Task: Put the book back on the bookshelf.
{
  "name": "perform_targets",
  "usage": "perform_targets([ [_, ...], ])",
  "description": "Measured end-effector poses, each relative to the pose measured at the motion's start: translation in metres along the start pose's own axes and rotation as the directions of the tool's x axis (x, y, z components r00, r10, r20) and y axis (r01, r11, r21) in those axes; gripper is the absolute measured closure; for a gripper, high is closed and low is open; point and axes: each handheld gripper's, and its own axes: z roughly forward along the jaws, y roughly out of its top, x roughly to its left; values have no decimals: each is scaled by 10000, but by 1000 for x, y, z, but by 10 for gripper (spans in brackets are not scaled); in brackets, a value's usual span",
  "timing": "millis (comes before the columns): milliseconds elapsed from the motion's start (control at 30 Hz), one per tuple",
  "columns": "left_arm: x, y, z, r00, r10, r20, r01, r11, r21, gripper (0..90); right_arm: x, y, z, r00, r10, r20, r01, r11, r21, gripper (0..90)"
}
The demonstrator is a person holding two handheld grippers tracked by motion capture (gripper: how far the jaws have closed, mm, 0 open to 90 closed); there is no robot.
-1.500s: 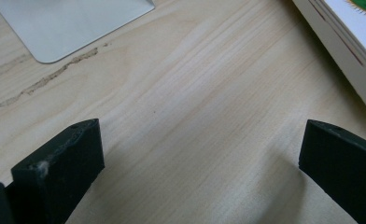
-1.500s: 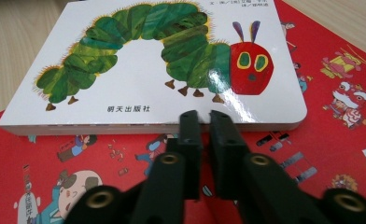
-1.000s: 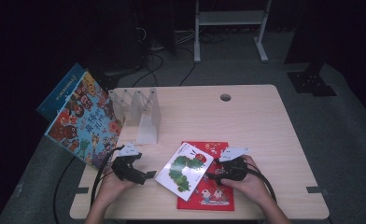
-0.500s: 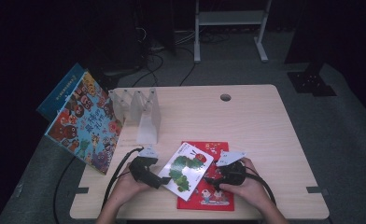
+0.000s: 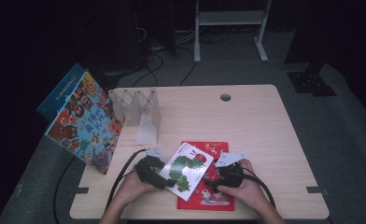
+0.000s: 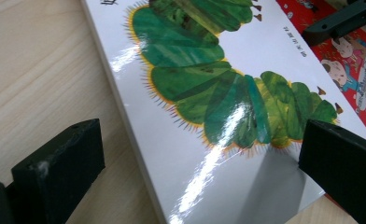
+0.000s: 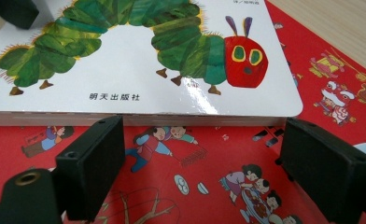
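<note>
A white board book with a green caterpillar [image 5: 186,169] lies slanted across a red picture book [image 5: 218,200] near the table's front edge. My left gripper [image 5: 168,183] is at the white book's near-left corner, open. In the left gripper view its jaws [image 6: 195,179] straddle that corner of the caterpillar book [image 6: 204,88], one over bare wood and one past the book's edge. My right gripper [image 5: 208,183] is open and its jaws have just been opening. In the right gripper view they [image 7: 200,172] hover over the red book [image 7: 209,186], with the white book's edge [image 7: 139,116] just beyond the tips and nothing gripped.
A large colourful picture book [image 5: 85,123] leans at the table's left edge with a blue book [image 5: 62,91] behind it. A clear plastic book rack [image 5: 141,109] stands at the back left. The wooden table [image 5: 260,130] has a cable hole [image 5: 225,97].
My left gripper has slid right and slightly down, up to the white book's corner. The right gripper has stayed in place and its jaws stand wider.
</note>
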Motion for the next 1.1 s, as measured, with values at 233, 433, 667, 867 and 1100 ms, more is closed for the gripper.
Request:
perform_targets([
  [233, -4, 5, 5, 10000, 64, 60, -65, 9999, 89, 0, 2, -1, 2, 10000, 40, 77, -39, 9999, -134, 101],
  [433, -4, 10, 6, 9989, -445, 164, 442, 9989, 170, 0, 3, 0, 5, 9998, 127, 183, -123, 9997, -200, 65],
  [667, -3, 13, -1, 9967, -701, 417, 707, 9974, -130, 0, 3, 0, 7, 9993, 217, 313, -213, 9997, -116, 28],
  [867, -9, 20, -11, 9979, -511, 397, 531, 9973, -502, 0, 3, 0, 6, 9994, 250, 255, -248, 9996, -94, 22],
  [1100, -16, 25, -22, 9975, -361, 605, 427, 9930, -1101, 0, 2, 0, 6, 9994, 255, 233, -253, 9997, -77, 13],
])
